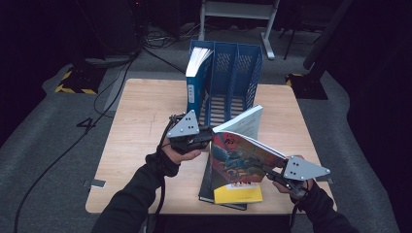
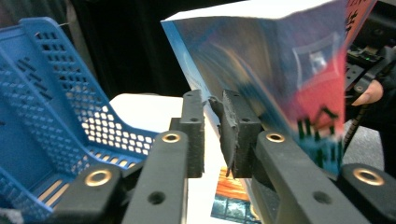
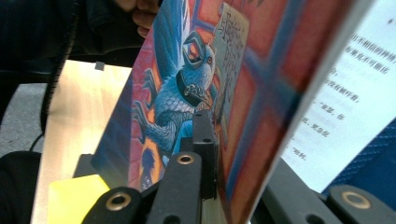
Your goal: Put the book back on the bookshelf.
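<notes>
Book [image 1: 243, 150]: tilted, lifted above the surface's [image 1: 141, 126] near edge.
My right gripper [image 1: 273, 175]: clamps its cover.
My left gripper [image 1: 208, 138]: nearly closed at its spine; grip unclear.

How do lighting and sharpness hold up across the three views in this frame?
High view: the table is evenly lit, the surroundings fall into near black, detail is soft. Left gripper view: the lifted book is smeared by blur with a glare patch on its cover; the blue file rack is sharper. Right gripper view: the book cover is fairly crisp, its near edge defocused.
</notes>
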{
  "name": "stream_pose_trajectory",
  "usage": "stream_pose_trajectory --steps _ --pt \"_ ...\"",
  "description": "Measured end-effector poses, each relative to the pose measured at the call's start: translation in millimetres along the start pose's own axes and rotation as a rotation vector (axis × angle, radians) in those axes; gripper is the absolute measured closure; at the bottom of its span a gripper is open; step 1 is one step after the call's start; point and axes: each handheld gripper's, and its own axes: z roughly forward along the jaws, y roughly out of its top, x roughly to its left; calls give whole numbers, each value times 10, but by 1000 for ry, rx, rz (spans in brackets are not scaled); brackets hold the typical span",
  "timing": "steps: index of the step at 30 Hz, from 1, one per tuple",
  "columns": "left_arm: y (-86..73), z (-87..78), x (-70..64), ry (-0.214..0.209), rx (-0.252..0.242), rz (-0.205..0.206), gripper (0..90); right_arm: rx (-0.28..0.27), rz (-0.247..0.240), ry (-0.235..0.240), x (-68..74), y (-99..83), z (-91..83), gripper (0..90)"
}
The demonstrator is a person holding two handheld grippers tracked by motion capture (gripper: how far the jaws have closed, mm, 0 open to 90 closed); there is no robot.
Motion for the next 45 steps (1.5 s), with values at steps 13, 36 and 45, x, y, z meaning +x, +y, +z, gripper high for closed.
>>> stream_pose_trajectory --steps 13,36,45 --pt "48 -59 -127 36 -25 -7 579 -13 6 18 51 -12 -49 863" --pt "-357 -353 -431 61 140 -50 368 -23 -23 61 142 -27 -154 865" --pt "-505 -378 -539 -23 182 -88 311 -18 -23 58 147 -17 -149 864"
